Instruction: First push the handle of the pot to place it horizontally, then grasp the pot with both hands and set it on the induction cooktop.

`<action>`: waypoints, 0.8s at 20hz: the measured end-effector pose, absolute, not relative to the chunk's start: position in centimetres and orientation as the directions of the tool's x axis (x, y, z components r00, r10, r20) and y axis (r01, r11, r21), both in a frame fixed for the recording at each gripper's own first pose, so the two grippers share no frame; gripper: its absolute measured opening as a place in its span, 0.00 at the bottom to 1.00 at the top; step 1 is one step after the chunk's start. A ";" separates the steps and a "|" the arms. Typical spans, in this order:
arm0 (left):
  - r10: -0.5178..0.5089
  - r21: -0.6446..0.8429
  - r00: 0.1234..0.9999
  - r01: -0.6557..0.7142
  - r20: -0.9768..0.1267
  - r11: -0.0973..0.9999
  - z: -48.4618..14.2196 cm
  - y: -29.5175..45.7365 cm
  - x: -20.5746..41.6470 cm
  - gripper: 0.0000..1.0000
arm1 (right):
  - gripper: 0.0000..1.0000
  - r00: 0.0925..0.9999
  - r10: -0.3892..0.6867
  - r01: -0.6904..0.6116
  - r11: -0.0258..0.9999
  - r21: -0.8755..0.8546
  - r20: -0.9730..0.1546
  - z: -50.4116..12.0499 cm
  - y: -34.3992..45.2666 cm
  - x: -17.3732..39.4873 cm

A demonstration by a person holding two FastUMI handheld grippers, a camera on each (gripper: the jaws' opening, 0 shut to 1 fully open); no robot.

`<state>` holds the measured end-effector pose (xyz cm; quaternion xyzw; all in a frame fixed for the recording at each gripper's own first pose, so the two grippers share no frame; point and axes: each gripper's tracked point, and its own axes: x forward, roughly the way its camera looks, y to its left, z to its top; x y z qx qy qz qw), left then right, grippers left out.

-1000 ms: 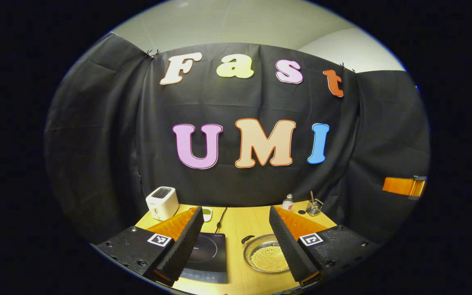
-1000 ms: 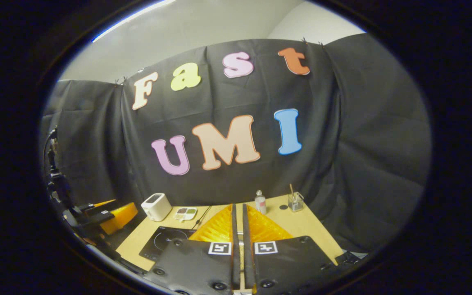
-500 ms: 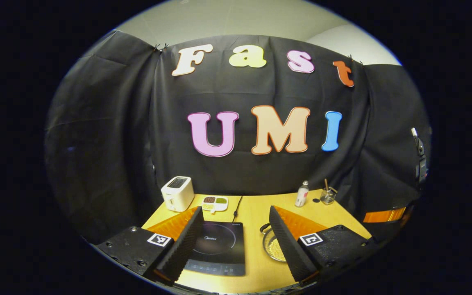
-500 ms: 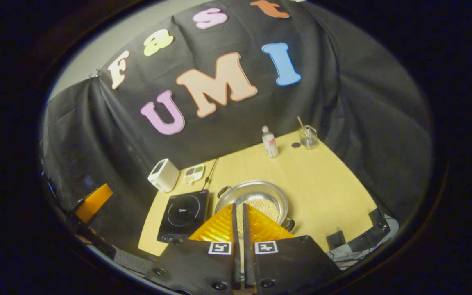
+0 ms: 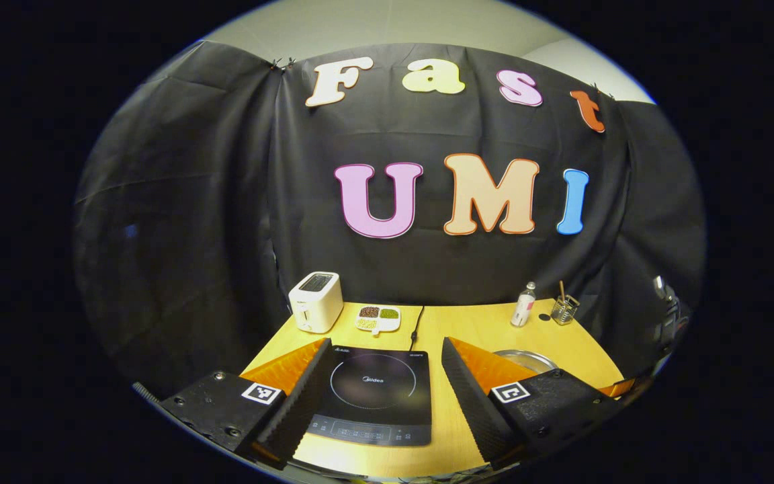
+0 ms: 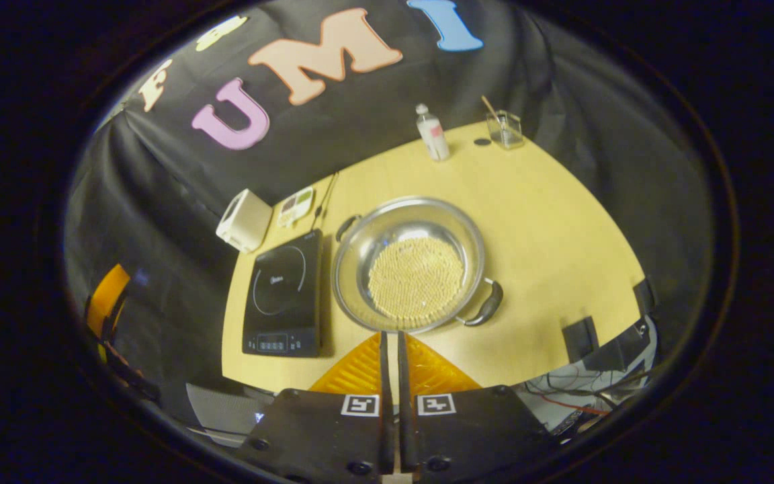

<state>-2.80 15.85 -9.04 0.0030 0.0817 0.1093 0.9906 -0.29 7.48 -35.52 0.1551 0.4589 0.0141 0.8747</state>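
Note:
A steel pot [image 6: 408,263] with small pale grains in it rests on the wooden table [image 6: 548,222], right of a black induction cooktop [image 6: 284,290]. Its two dark handles lie on a diagonal, one at the far left [image 6: 345,226] and one at the near right [image 6: 486,306]. My right gripper [image 6: 392,343] is shut with nothing in it and hovers above the pot's near rim. My left gripper [image 5: 387,366] is open over the cooktop [image 5: 373,393]; the pot's rim [image 5: 525,358] peeks out behind its right finger.
A white toaster [image 5: 316,301], a small divided dish [image 5: 378,316], a bottle [image 5: 525,304] and a glass with a stick [image 5: 564,309] stand along the table's back. The cooktop's cord [image 5: 416,323] runs toward the wall. Cables lie past the table's near right edge [image 6: 575,390].
The right gripper has tilted down and come over the pot, still shut. The left gripper view has swung left, so the cooktop now sits between its fingers and the pot has slid to the right.

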 end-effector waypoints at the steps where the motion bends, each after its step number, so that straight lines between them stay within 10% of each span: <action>1: 0.217 0.023 0.962 -0.216 -0.166 0.976 -9.2 16.1 -2.5 0.96 | 0.07 0.548 0.170 0.140 0.947 0.290 -0.819 -36.7 7.5 -0.8; 16: 0.197 0.028 0.951 -0.196 -0.239 0.980 -11.2 13.3 4.0 0.96 | 0.07 0.285 0.110 0.340 0.917 0.208 -0.952 -47.3 0.3 0.2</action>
